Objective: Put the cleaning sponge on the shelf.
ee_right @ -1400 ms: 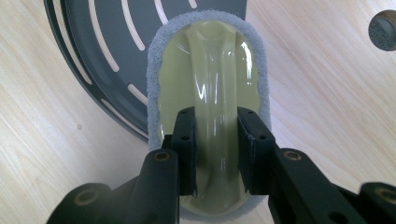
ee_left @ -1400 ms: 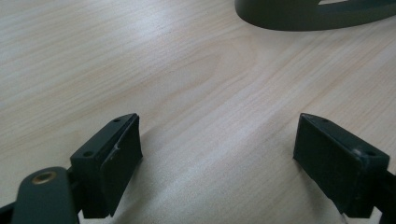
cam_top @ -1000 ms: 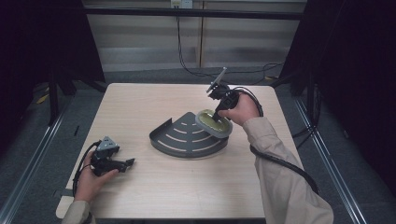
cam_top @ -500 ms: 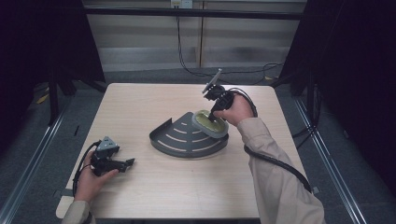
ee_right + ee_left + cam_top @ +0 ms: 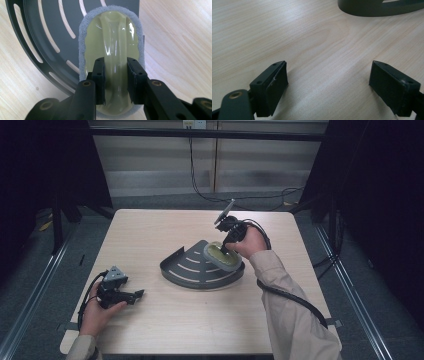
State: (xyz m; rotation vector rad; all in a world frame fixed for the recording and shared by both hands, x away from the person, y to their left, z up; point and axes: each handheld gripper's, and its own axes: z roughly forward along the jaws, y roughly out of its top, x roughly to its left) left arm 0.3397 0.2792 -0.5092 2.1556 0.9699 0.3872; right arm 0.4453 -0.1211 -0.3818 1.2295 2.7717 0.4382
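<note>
- While the right gripper [image 5: 115, 82] stays clamped on the scrubber's [image 5: 111, 50] raised handle, the pad sits flat on the slotted tray [image 5: 187, 267], ready for wiping.
- Over at the table's [image 5: 150, 230] near corner, the left gripper [image 5: 328, 87] rests with jaws apart, holding nothing.
- No brand, label or writing can be read.

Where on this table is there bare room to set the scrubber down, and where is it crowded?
Bare wood lies along the far edge of the table, behind the slotted dark tray, and across the near strip between the left gripper and the sleeve. It is crowded mid-table, where the right gripper clamps the scrubber over the tray's right end.
</note>
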